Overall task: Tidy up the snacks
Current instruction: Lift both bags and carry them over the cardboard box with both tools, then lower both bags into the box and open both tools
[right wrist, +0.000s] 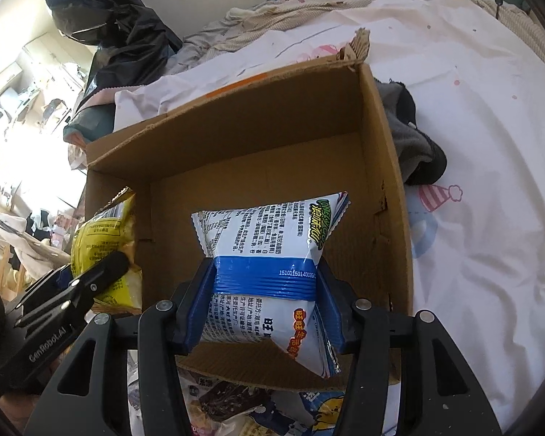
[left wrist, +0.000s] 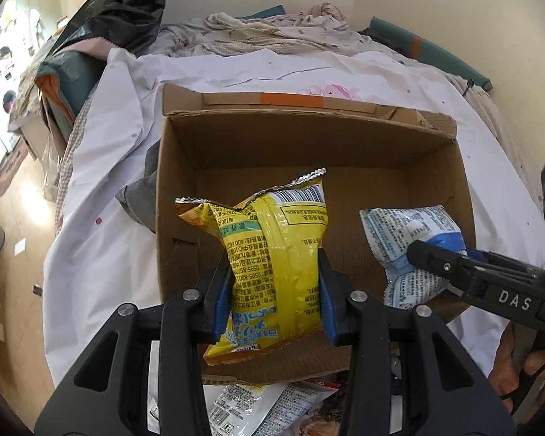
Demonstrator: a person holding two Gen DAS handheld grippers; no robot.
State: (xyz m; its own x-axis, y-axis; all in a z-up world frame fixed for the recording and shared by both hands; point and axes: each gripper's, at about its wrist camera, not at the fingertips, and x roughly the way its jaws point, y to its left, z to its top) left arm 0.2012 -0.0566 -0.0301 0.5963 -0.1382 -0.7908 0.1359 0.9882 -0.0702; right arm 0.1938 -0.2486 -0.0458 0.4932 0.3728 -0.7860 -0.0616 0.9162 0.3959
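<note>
An open cardboard box (left wrist: pixel 363 145) sits on a white bedsheet; it also shows in the right wrist view (right wrist: pixel 272 138). My left gripper (left wrist: pixel 276 290) is shut on a yellow snack bag (left wrist: pixel 272 239) and holds it over the box's near left part. My right gripper (right wrist: pixel 265 305) is shut on a white and blue snack bag (right wrist: pixel 269 239) and holds it over the box's near right part. The white bag (left wrist: pixel 407 239) and the right gripper (left wrist: pixel 428 258) show at the right of the left wrist view. The yellow bag (right wrist: pixel 101 239) shows at the left of the right wrist view.
Several loose snack packets (left wrist: pixel 243 403) lie on the bed just in front of the box (right wrist: pixel 236 403). A dark grey cloth (right wrist: pixel 414 138) lies against one box side. A black plastic bag (left wrist: pixel 123 11) and crumpled bedding (left wrist: pixel 272 36) lie behind.
</note>
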